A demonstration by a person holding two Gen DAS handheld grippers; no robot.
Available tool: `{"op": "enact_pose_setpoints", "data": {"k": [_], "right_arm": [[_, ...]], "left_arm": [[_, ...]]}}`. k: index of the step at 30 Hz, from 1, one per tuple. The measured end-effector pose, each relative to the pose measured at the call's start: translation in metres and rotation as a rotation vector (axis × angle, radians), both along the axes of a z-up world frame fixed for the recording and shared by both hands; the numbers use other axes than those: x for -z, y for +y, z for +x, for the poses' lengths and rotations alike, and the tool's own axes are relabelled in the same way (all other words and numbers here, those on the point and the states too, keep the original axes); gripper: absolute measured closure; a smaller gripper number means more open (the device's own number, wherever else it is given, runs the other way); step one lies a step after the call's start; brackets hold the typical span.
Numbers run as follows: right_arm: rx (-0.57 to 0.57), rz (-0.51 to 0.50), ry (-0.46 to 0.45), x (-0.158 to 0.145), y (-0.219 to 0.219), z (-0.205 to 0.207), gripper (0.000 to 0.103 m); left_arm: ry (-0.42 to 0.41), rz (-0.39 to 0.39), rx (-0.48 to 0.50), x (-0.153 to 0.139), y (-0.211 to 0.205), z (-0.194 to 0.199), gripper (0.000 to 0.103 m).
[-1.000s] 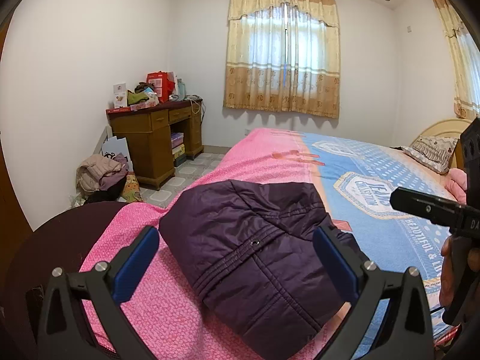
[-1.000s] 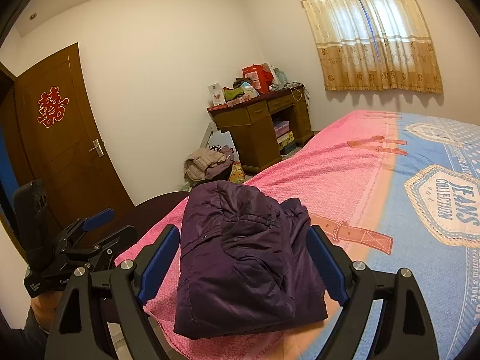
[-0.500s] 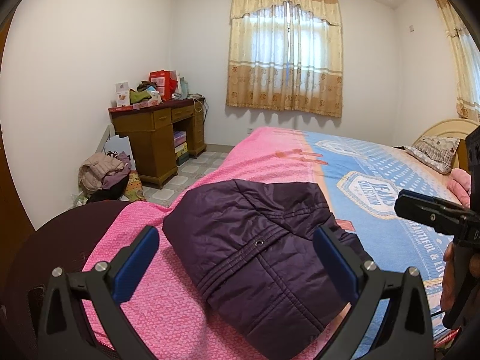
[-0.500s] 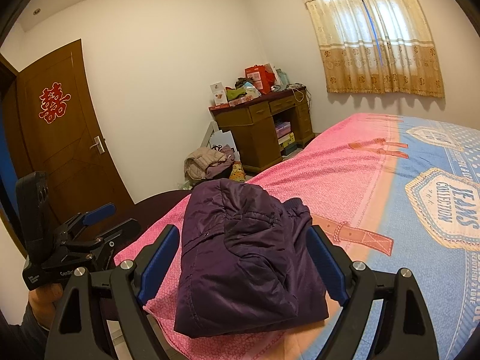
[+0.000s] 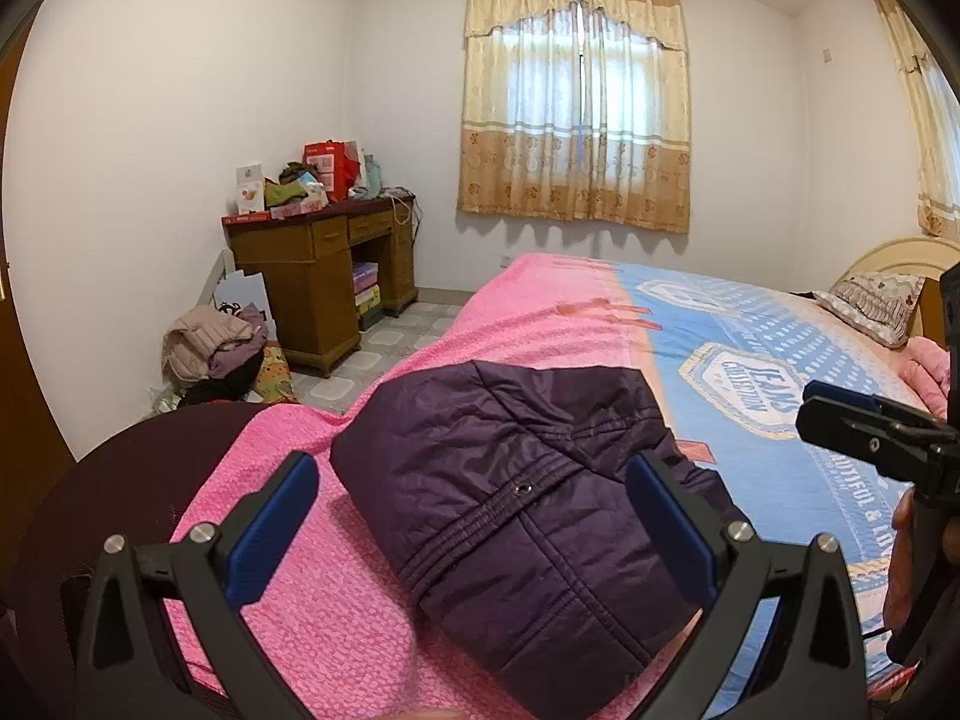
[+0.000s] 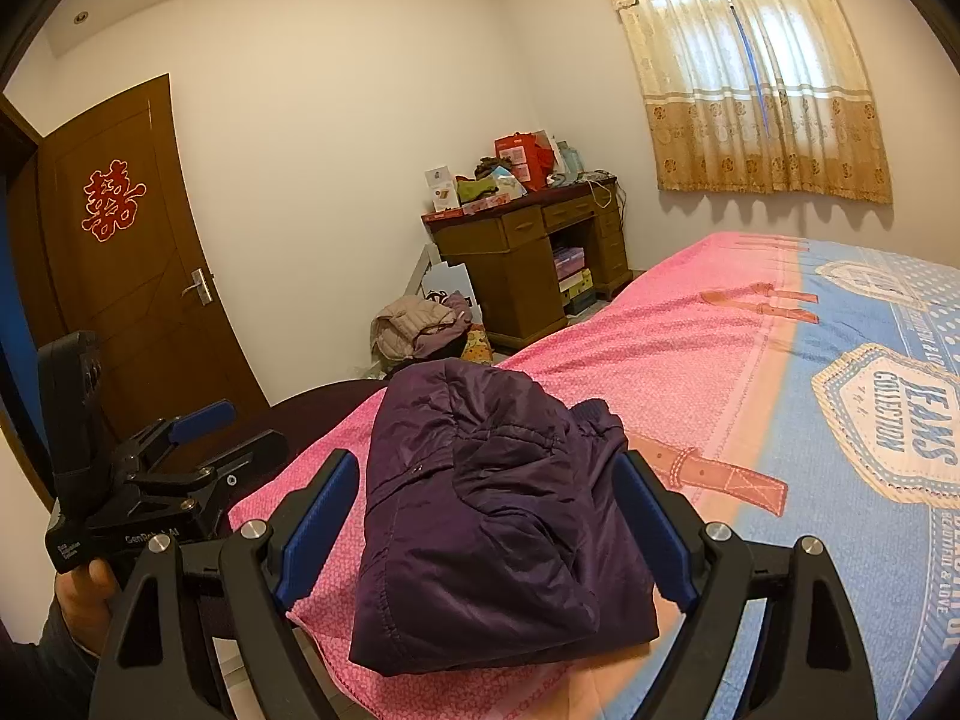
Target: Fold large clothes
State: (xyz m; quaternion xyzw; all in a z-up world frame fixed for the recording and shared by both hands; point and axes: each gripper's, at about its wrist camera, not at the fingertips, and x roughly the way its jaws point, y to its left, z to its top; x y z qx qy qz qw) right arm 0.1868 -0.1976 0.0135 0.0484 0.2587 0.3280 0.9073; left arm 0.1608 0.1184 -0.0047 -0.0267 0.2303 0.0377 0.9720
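Observation:
A dark purple padded jacket (image 5: 522,510) lies folded into a compact bundle on the pink near corner of the bed (image 5: 750,450). In the left wrist view my left gripper (image 5: 474,528) hovers over it, blue pads wide apart and touching nothing. My right gripper (image 5: 852,420) shows at the right edge, held by a hand. In the right wrist view the jacket (image 6: 492,516) sits between the spread fingers of my right gripper (image 6: 486,534), which is open and clear of the cloth. My left gripper (image 6: 234,435) is off to the left, beside the bed corner, also open.
A wooden desk (image 5: 318,270) piled with boxes stands by the far wall, with a heap of clothes (image 5: 210,342) on the floor beside it. A dark round surface (image 5: 120,480) abuts the bed corner. A brown door (image 6: 132,276) is at left, and a pillow (image 5: 876,306) at the headboard.

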Motion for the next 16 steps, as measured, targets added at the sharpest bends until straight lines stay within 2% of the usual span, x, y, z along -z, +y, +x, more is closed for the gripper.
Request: {"op": "enact_pose_setpoints", "data": {"k": [16], "right_arm": [[-0.020, -0.020, 0.005, 0.0027, 0.0073, -0.0002, 0.017]], "left_arm": [[-0.002, 0.003, -0.006, 0.0030, 0.0026, 0.0005, 0.000]]}}
